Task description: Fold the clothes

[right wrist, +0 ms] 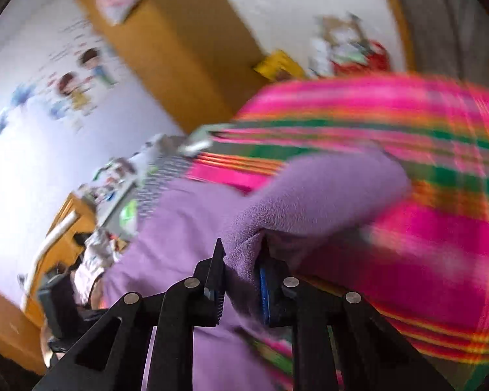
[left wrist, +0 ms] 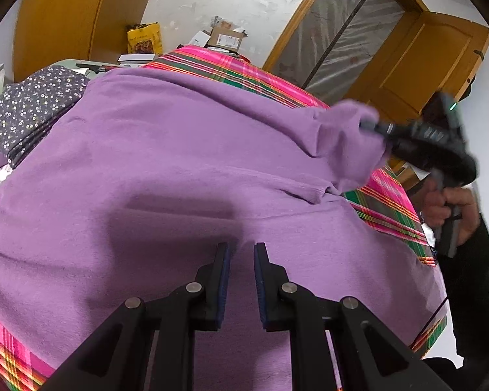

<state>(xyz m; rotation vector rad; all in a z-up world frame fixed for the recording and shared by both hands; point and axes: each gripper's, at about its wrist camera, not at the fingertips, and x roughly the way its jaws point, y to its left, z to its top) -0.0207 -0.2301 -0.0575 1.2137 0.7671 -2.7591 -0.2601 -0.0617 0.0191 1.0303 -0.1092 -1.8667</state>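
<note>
Purple fleece, a garment, lies spread over a pink and green plaid cloth that covers the table, and it fills most of the left wrist view. Its sleeve at the right side is pinched between the pads of the right gripper, jaws drawn narrow on a bunched wad of the fabric. The left gripper hovers over the near middle of the garment, jaws a little apart with only bare fleece showing between the pads; whether the tips press on the cloth I cannot tell.

The step in hand looks like folding the sleeve in across the body. To do it well, the grip should stay firm near the cuff, the sleeve should travel low and leftward so it lands flat, and the left gripper could pin the body so it does not drag.

The right hand holds its tool from the right edge, pointing leftward and somewhat downward. The left tool tilts steeply down at the fabric. A folded dotted dark cloth sits at the far left.
</note>
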